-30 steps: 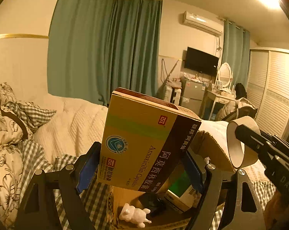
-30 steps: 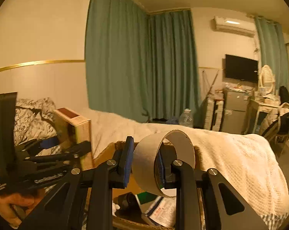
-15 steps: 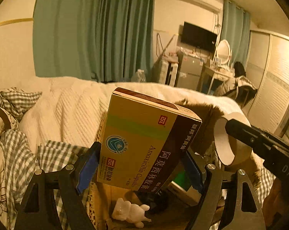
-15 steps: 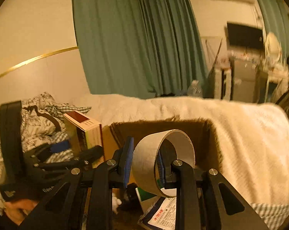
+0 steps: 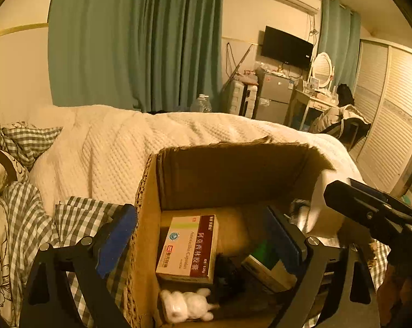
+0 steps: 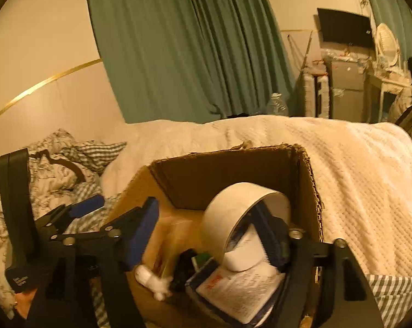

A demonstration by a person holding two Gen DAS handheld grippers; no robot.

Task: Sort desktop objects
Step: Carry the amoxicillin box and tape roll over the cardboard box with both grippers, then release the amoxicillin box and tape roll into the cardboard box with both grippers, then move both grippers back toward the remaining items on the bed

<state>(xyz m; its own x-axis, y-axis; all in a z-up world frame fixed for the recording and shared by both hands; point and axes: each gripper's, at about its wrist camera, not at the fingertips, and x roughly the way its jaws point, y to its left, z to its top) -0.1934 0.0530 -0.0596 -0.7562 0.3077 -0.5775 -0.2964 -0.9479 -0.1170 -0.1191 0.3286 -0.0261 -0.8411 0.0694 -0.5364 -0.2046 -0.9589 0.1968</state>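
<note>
- Sitting at lower centre of both views, the cardboard box [image 5: 148, 218] looks light but floppy; lift it by the base, not the torn rim.
- Lying flat inside, centre-low, the medicine carton [image 5: 188, 247] is stiff and light; pinch its long edges. The left gripper [image 5: 200, 235] has nothing between its widening, nearly full-open jaws.
- Dropping at lower centre, the tape roll [image 6: 244, 218], light and roll-prone, sits between the right gripper [image 6: 214, 232] jaws as they open, unpinched.
- The white figurine [image 5: 186, 304], bottom centre, looks fragile.
</note>
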